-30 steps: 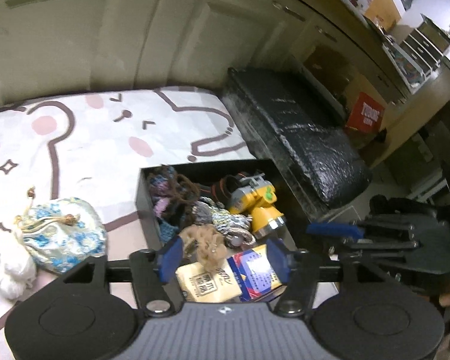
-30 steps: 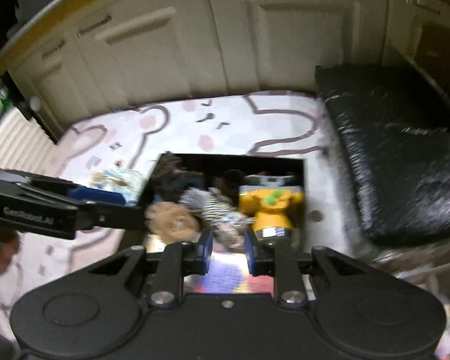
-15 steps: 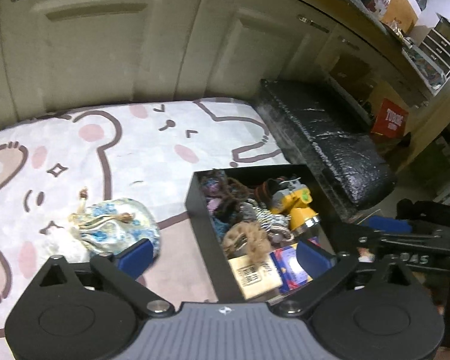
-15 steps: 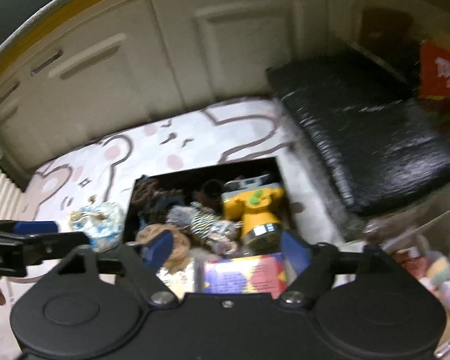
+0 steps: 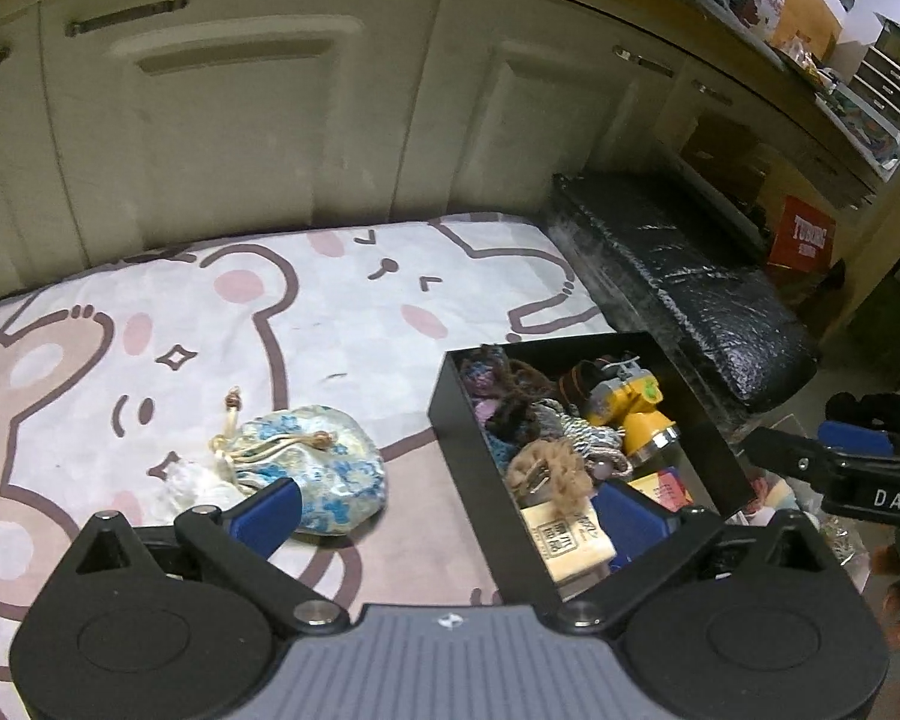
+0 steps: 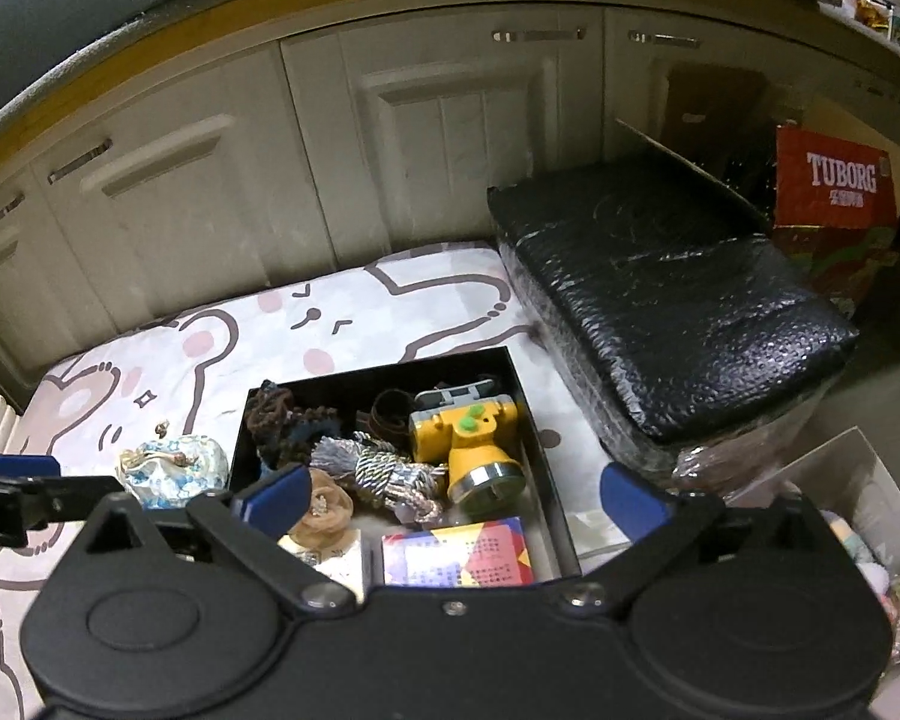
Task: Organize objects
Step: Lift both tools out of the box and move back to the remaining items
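Note:
A black box (image 5: 450,405) (image 6: 539,420) on the bear-print mat holds several small things: a yellow toy camera (image 5: 627,405) (image 6: 468,432), a tan scrunchie (image 5: 549,468) (image 6: 324,501), braided cords (image 6: 384,468) and small card packs (image 6: 462,552). A blue floral drawstring pouch (image 5: 312,468) (image 6: 171,468) lies on the mat left of the box, with a white fluffy thing (image 5: 189,480) beside it. My left gripper (image 5: 450,510) is open and empty, above the box's left wall. My right gripper (image 6: 456,495) is open and empty above the box.
A bear-print mat (image 5: 330,312) covers the floor before cream cabinet doors (image 5: 240,108). A black wrapped cushion (image 6: 660,276) lies to the right. A red Tuborg carton (image 6: 834,180) stands behind it. A clear bin of items (image 6: 858,516) is at the right.
Both grippers have opened wide and pulled up and back from the box. The tan scrunchie that sat between my left fingers now lies in the box.

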Available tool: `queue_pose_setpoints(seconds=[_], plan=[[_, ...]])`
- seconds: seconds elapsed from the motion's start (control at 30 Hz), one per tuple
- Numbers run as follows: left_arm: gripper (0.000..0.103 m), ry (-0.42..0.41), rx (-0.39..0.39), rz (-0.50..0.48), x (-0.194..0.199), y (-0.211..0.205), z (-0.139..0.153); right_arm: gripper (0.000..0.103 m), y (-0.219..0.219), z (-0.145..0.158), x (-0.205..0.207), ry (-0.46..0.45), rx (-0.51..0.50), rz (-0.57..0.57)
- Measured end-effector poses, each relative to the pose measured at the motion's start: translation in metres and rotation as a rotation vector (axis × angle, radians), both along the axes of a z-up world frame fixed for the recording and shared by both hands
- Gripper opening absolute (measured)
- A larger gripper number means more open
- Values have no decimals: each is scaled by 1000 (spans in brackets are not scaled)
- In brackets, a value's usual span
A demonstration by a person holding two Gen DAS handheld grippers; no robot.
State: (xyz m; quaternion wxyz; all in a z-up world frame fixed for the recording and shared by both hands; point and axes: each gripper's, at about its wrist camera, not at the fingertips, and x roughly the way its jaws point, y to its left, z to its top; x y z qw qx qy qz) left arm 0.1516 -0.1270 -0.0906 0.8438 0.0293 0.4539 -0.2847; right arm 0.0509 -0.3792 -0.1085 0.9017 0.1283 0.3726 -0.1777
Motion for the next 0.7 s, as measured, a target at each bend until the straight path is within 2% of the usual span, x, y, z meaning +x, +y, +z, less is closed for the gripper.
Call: queue_pose_setpoints(seconds=[0.3,0.7], plan=[[103,-18,11,53,5,25,2,103,12,3,5,-2,-26,13],[103,-33,31,170,20,76,1,103,43,3,37,-20,-18,87]])
